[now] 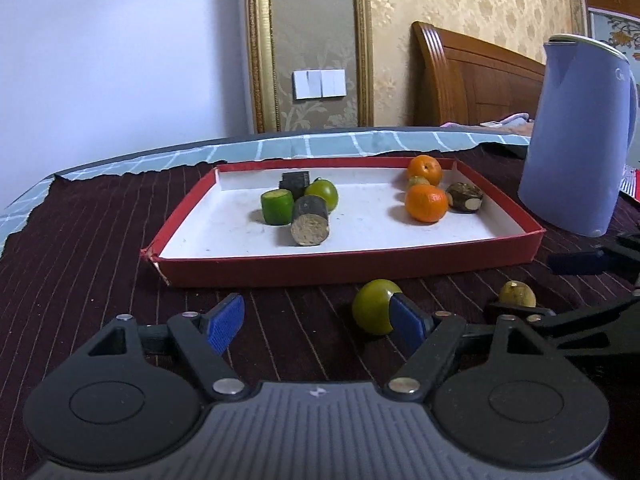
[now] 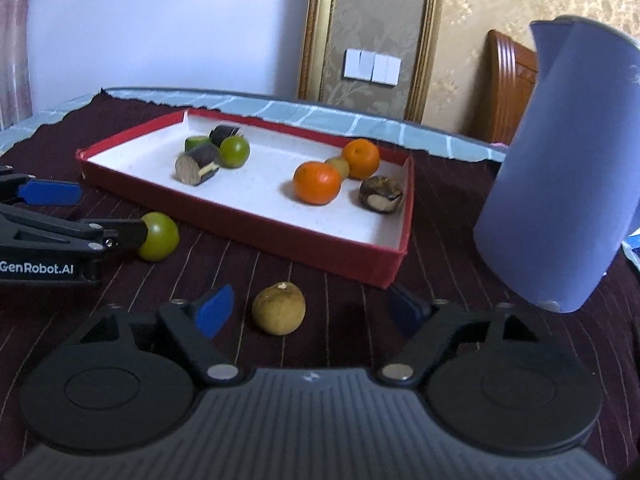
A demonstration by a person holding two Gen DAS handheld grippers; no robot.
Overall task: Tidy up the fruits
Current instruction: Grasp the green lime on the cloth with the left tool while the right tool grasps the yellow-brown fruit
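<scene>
My left claw (image 1: pixel 320 320) spread beside a green fruit (image 1: pixel 374 306), my right claw (image 2: pixel 308 312) spread around a yellow-brown fruit (image 2: pixel 279 308), red tray (image 1: pixel 340 266) beyond

Two oranges (image 2: pixel 317 182), two green round fruits (image 2: pixel 234 152), two brown-yellow fruits (image 2: pixel 279 308), one tray (image 2: pixel 344 250), one jug (image 2: pixel 560 184).

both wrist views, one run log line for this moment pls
left tongs: open, one finger beside green fruit | right tongs: open around yellowish fruit on cloth | red tray: two oranges, other pieces inside
</scene>
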